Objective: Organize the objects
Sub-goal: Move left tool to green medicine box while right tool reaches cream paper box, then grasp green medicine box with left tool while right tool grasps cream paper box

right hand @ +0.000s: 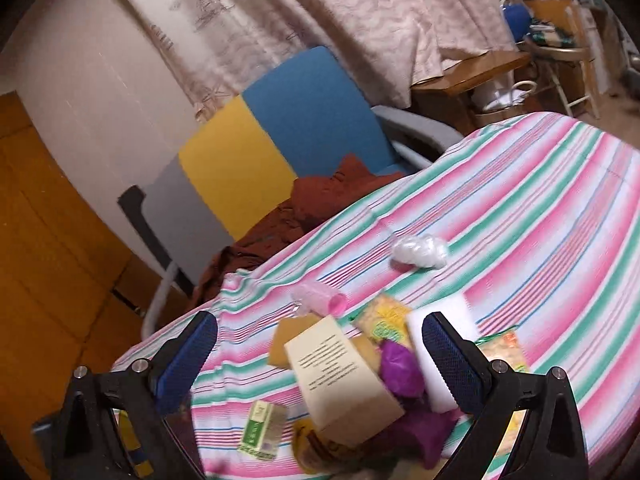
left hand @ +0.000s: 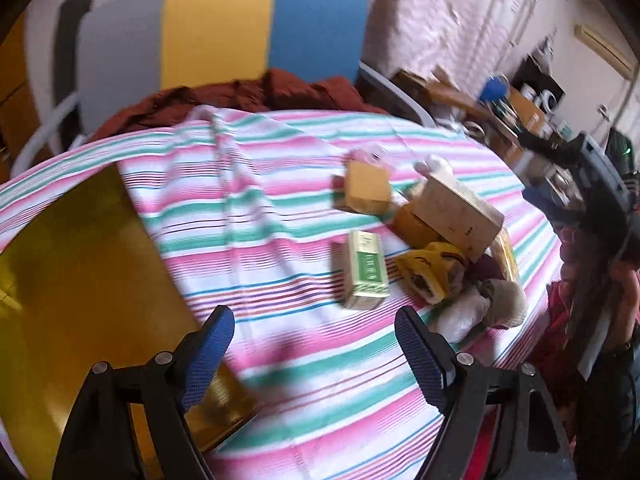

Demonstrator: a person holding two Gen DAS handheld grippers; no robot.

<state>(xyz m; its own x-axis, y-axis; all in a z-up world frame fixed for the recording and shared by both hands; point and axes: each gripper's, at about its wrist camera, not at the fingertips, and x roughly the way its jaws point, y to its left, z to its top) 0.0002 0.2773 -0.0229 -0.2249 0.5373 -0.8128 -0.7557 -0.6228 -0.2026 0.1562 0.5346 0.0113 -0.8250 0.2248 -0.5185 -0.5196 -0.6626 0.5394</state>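
A table covered with a pink, green and white striped cloth (left hand: 280,184) carries a loose heap of small things, blurred in both views. The plainest of them is one small green-and-white carton (left hand: 366,268), lying on its side apart from the heap, nearer the left gripper (left hand: 314,344); in the right wrist view the same carton (right hand: 262,426) lies at the near edge of the cloth. One large beige cardboard box (left hand: 460,210) sits tilted on top of the heap, its printed face showing in the right wrist view (right hand: 340,376). Two small orange-yellow boxes can be counted from the left: one (left hand: 366,190) standing just beyond the heap and another (left hand: 416,226) wedged under the beige box. Beside them lie one yellow plush item (left hand: 430,272), one purple crumpled bag (right hand: 400,366), one white foam block (right hand: 438,344), one pink cylindrical tube (right hand: 320,298) and two printed snack packets (right hand: 386,320), the second (right hand: 504,350) behind the right gripper's finger. One clear crumpled plastic wad (right hand: 420,252) lies alone, well apart from the heap toward the far edge. Both the left gripper and the right gripper (right hand: 320,354) have their blue-padded fingers spread wide, holding nothing. A gold-coloured box lid (left hand: 80,280) lies over the table's left edge. A chair with grey, yellow and blue panels (left hand: 220,32) stands beyond the far edge, with a rust-brown garment (left hand: 256,94) on it.
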